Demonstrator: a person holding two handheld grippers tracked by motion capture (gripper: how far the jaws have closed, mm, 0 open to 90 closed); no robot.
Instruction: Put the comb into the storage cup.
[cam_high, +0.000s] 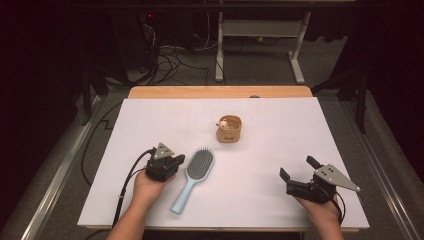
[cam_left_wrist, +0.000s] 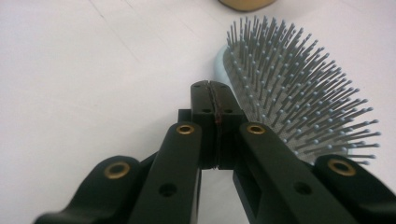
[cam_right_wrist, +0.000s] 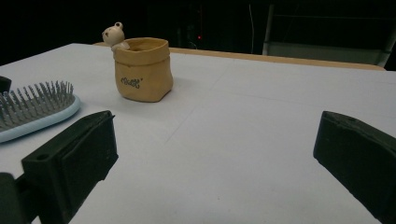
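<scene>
Grey floor with tangled cables and a white desk frame in a dark room.

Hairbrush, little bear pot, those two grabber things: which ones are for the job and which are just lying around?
For the job:
- left gripper, fingers shut, right beside the brush
- light blue hairbrush, bristles up
- tan pot with a small bear on its rim, probably where the brush goes

Just there:
- right gripper, open, holding nothing
- white table
- cables on the floor
</scene>
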